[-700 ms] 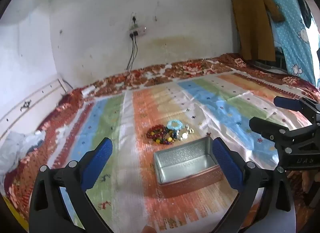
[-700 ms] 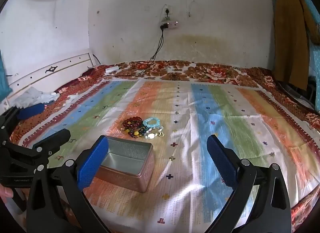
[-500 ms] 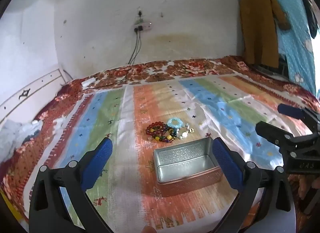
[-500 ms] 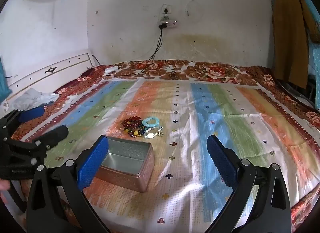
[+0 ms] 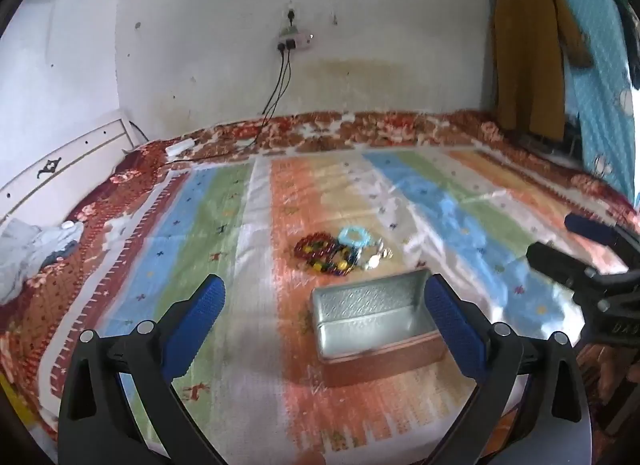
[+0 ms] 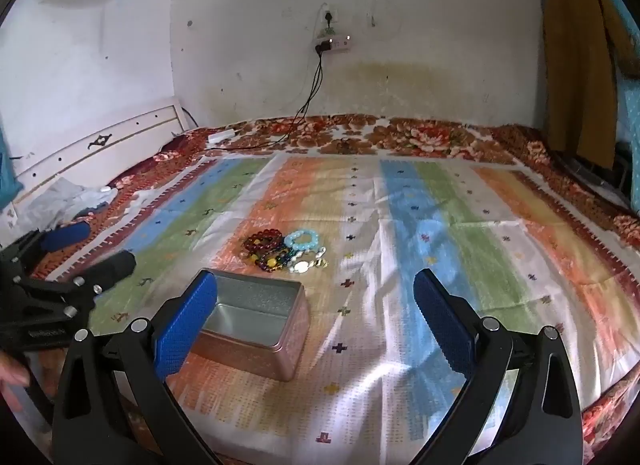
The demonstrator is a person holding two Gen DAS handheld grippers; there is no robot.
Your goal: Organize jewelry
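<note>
**Reach past the tin, take one bracelet**

The heap of beaded bracelets (image 6: 282,250) lies mid-bedspread, just beyond the open, empty rectangular metal tin (image 6: 256,315). The right gripper (image 6: 316,315) and the left gripper (image 5: 324,311) hover with jaws wide, holding nothing. Best to pinch the pale blue bead bracelet (image 6: 303,240) at the heap's edge, so that the strands don't tangle.

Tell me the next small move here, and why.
Probably reach the right gripper forward to the jewelry pile. Both grippers, the left gripper included, are open and hold nothing; the tin box sits empty, and every piece lies on the striped cloth just beyond it.
</note>
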